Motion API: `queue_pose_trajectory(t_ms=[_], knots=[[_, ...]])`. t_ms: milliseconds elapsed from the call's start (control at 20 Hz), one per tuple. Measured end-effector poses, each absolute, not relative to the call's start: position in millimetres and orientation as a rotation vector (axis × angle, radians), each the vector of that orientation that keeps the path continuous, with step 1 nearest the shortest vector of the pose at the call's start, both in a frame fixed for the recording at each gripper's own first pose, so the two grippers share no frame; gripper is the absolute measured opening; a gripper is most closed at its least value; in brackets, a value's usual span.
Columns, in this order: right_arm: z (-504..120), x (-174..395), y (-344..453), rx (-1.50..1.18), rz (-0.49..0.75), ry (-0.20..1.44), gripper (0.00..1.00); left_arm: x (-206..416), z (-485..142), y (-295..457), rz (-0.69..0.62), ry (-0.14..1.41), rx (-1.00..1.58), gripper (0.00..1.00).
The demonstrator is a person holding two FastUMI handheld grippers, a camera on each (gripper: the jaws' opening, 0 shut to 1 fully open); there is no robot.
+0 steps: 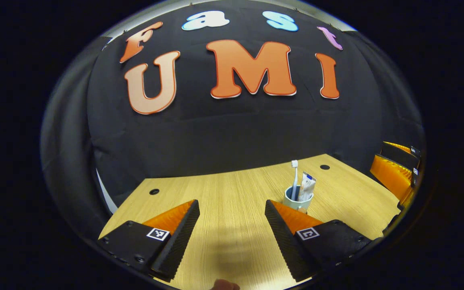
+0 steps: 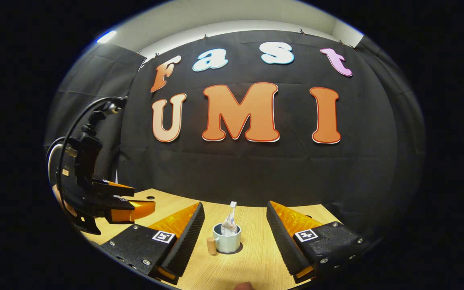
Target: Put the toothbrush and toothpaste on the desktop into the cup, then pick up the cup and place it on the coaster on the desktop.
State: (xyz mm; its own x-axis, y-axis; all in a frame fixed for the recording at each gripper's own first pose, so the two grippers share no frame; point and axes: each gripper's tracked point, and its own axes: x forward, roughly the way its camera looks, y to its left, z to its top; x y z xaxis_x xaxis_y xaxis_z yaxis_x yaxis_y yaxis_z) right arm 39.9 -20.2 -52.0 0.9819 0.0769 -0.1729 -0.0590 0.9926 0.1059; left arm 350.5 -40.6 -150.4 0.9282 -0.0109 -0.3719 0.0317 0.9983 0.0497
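**Cup loaded; grasp approach pending**

The work surface is a light wood-grain counter (image 2: 252, 257) set against the booth's black cloth wall. On it stands a pale green cup (image 2: 227, 241) with a wooden handle (image 2: 211, 245). The toothbrush (image 1: 295, 179) and the toothpaste tube (image 1: 307, 187) stand upright inside the cup, heads above the rim. A dark edge shows under the cup's base in the right gripper view; whether this is the coaster or a shadow cannot be determined.

Right gripper (image 2: 236, 245): fingers released and spread wide, nothing held. The cup lies directly ahead, centred in the gap between the fingers, apart from both. The handle points to this view's left.

Left gripper (image 1: 232, 233): fingers likewise released and empty. The cup lies ahead and off to its right, just beyond the right finger (image 1: 286, 231).

Judgement: the right gripper is the better aligned. The cup's long axis is vertical, so a level forward approach closing across the body is indicated. Keep the contents clear of the fingers.
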Motion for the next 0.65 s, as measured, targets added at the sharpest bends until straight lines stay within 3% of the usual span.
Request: queue_pose_trajectory(t_ms=[100,150,600,650], knots=[[-49,40,-17,0.102,0.071,0.173,0.97,345,-133,-27,0.008,0.308,0.063,0.99],[-47,40,-15,0.096,0.074,0.167,0.92,338,-119,-20,0.017,0.276,0.063,0.99],[-43,35,5,0.075,0.141,0.101,0.93,323,-82,4,0.067,0.044,0.015,0.99],[-43,36,5,0.083,0.141,0.088,0.97,324,-77,4,0.064,0.0,-0.001,0.99]])
